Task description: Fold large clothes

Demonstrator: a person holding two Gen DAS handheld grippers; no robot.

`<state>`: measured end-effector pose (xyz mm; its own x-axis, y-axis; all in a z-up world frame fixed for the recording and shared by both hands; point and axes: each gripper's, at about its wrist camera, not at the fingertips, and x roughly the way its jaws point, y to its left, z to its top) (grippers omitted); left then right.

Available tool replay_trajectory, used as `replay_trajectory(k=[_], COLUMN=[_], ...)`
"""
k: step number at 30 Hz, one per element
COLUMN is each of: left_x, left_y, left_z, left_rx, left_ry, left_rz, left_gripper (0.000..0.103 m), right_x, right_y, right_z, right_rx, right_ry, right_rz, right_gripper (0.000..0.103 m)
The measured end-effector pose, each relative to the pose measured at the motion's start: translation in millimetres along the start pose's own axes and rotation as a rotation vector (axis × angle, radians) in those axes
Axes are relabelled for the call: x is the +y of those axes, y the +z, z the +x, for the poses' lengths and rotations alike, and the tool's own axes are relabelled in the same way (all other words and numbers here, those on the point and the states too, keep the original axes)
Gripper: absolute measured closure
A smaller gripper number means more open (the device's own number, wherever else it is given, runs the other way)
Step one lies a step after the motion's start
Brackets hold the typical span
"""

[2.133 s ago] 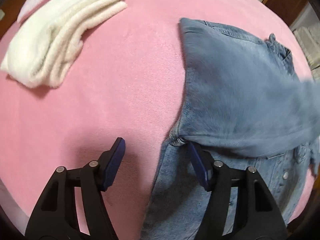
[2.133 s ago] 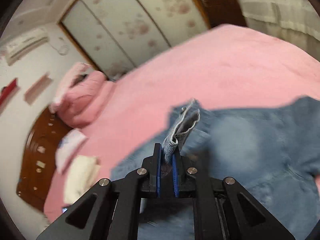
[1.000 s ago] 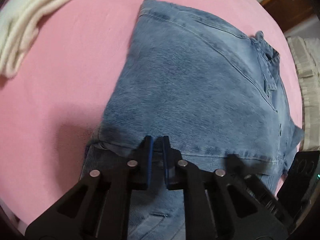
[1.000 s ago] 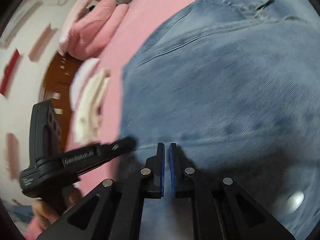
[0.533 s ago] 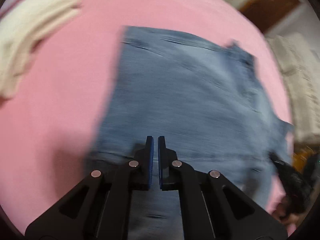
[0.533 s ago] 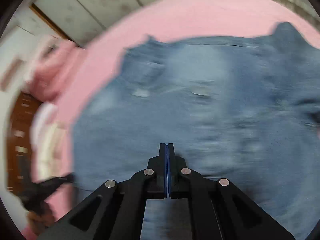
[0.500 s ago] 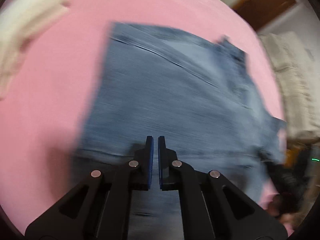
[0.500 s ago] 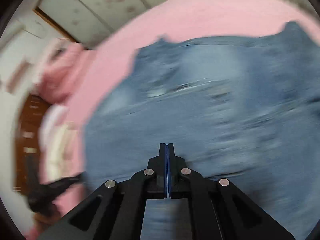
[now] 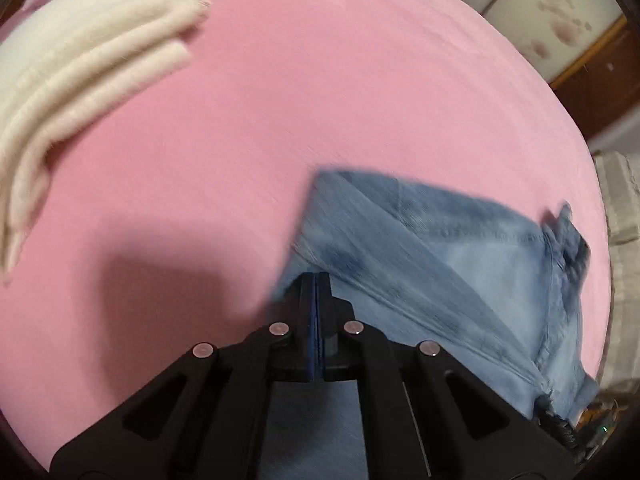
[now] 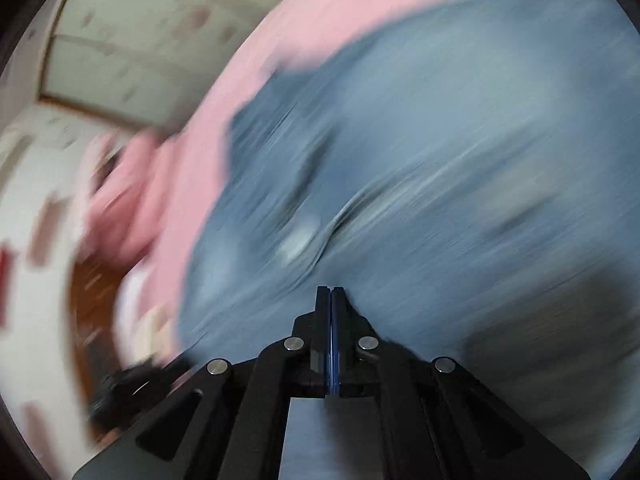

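Observation:
A blue denim jacket (image 9: pixel 440 264) lies folded on the pink bed (image 9: pixel 280 80), at the lower right of the left wrist view. My left gripper (image 9: pixel 316 280) is shut, its tips at the jacket's near left edge; I cannot tell whether cloth is pinched. In the right wrist view the jacket (image 10: pixel 440 160) fills most of the blurred frame. My right gripper (image 10: pixel 331 292) is shut over the denim, with nothing visibly held.
A folded white fluffy garment (image 9: pixel 72 80) lies at the bed's far left. Pink pillows (image 10: pixel 128 200) and a wooden headboard (image 10: pixel 92 300) sit at the left of the right wrist view. Wardrobe doors (image 9: pixel 540 12) stand beyond the bed.
Both grippers have closed fully and swept across the jacket. The left view has shifted left, so the jacket now sits lower right and more pink bed shows. The right view is motion-blurred.

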<state>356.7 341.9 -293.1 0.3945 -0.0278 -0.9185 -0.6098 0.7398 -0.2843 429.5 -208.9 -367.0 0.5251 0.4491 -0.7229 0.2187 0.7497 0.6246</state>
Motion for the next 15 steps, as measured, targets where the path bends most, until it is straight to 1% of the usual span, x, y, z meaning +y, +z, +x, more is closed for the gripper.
replay_trajectory(k=[1, 2, 3, 5, 6, 7, 8, 9, 10, 11, 12, 13, 14, 15], left_x=[5.0, 8.2, 8.6, 3.9, -0.1, -4.8, -8.4, -13.8, -19.9, -22.5, -25.5, -26.9, -27.9, -26.2], left_y=[1.4, 1.2, 0.1, -5.4, -10.4, -17.6, -22.2, -29.5, -39.8, -48.2, -57.4, -66.0, -70.3, -75.4], left_z=[0.6, -0.4, -2.7, -13.5, -22.1, -32.5, -37.3, -42.7, -44.0, -41.4, -37.8, -35.1, -32.8, -29.6], left_rx=[0.008, 0.006, -0.007, -0.024, -0.029, -0.033, -0.027, -0.003, 0.063, 0.127, 0.172, 0.194, 0.202, 0.211], left_ry=[-0.017, -0.024, -0.021, -0.003, -0.013, -0.048, -0.084, -0.145, -0.227, -0.256, -0.238, -0.193, -0.161, -0.116], left_rz=[-0.025, -0.041, -0.040, -0.009, 0.005, 0.017, 0.026, 0.042, 0.065, 0.079, 0.093, 0.110, 0.126, 0.146], left_gripper=[0.102, 0.102, 0.102, 0.102, 0.102, 0.102, 0.102, 0.102, 0.102, 0.102, 0.102, 0.102, 0.102, 0.102], right_x=[-19.6, -26.7, -27.0, -6.5, 9.7, 24.2, 44.6, 62.1, 71.7, 81.4, 89.1, 90.6, 88.5, 88.0], right_y=[14.7, 22.1, 26.3, 21.3, 16.4, 9.4, -1.2, -6.4, -15.8, -29.4, -41.0, -53.0, -67.5, -77.9], right_z=[-13.3, -17.8, -17.0, -17.1, -16.6, -14.8, -11.6, -12.3, -10.4, 0.7, 12.5, 26.6, 44.0, 56.7], right_rx=[-0.059, -0.061, -0.030, -0.027, -0.025, -0.017, -0.008, 0.006, 0.041, 0.103, 0.159, 0.222, 0.300, 0.352], right_ry=[-0.064, -0.059, -0.058, -0.151, -0.170, -0.139, -0.093, -0.052, 0.021, 0.110, 0.165, 0.208, 0.241, 0.250], right_rz=[0.034, 0.039, 0.024, -0.095, -0.145, -0.196, -0.214, -0.216, -0.207, -0.174, -0.120, -0.041, 0.040, 0.079], right_gripper=[0.103, 0.103, 0.103, 0.103, 0.103, 0.103, 0.103, 0.103, 0.103, 0.103, 0.103, 0.103, 0.103, 0.103])
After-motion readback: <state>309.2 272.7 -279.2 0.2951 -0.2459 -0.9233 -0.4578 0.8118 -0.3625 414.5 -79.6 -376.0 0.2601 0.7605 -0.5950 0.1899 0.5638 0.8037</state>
